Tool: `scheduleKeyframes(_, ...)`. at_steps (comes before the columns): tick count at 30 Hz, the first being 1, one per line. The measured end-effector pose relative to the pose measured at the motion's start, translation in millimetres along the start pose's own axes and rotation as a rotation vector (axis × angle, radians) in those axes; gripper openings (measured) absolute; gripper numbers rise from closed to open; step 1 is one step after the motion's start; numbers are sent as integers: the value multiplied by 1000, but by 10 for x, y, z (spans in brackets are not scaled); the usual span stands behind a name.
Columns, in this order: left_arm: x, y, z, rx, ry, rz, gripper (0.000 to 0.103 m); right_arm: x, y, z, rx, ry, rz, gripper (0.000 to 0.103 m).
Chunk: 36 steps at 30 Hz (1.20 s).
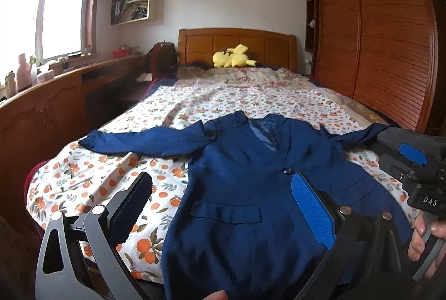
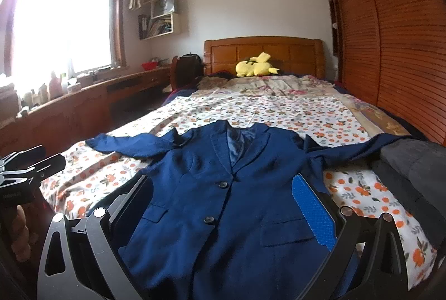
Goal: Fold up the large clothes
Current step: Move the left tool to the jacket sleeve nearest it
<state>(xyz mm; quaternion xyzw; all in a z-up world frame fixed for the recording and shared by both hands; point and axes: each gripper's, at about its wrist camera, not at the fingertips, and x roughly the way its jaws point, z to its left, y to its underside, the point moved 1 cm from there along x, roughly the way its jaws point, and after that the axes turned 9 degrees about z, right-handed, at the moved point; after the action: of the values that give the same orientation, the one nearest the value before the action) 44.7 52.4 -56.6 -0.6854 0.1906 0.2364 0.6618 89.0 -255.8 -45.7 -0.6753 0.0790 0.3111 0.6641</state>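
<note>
Lying flat and face up on the bed, the jacket has both sleeves spread outward and its collar toward the headboard. Left tool: jaws wide, empty, above the jacket's lower left front and the orange-print sheet. Right tool: jaws wide, empty, above the jacket's buttoned front. A yellow plush sits by the headboard.

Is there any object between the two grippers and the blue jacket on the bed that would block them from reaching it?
Nothing visible blocks them. The blue jacket lies flat and face up on the orange-print sheet, sleeves spread, directly under the open left gripper and open right gripper. The yellow plush toy sits far off by the headboard.
</note>
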Motion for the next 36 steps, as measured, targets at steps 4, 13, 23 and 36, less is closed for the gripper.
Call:
scheduleKeyframes(4, 197, 34, 120, -6, -23, 29, 101, 203, -26, 39, -19, -18, 1, 96)
scheduleKeyframes(13, 576, 41, 379, -41, -77, 83, 101, 679, -170, 111, -79, -63, 15, 96)
scheduleKeyframes(23, 765, -45, 519, -96, -103, 121, 101, 1152, -316, 323, -148, -154, 51, 96)
scheduleKeyframes(36, 1379, -227, 854, -88, -102, 164, 101, 1937, -517, 508, -182, -202, 73, 96)
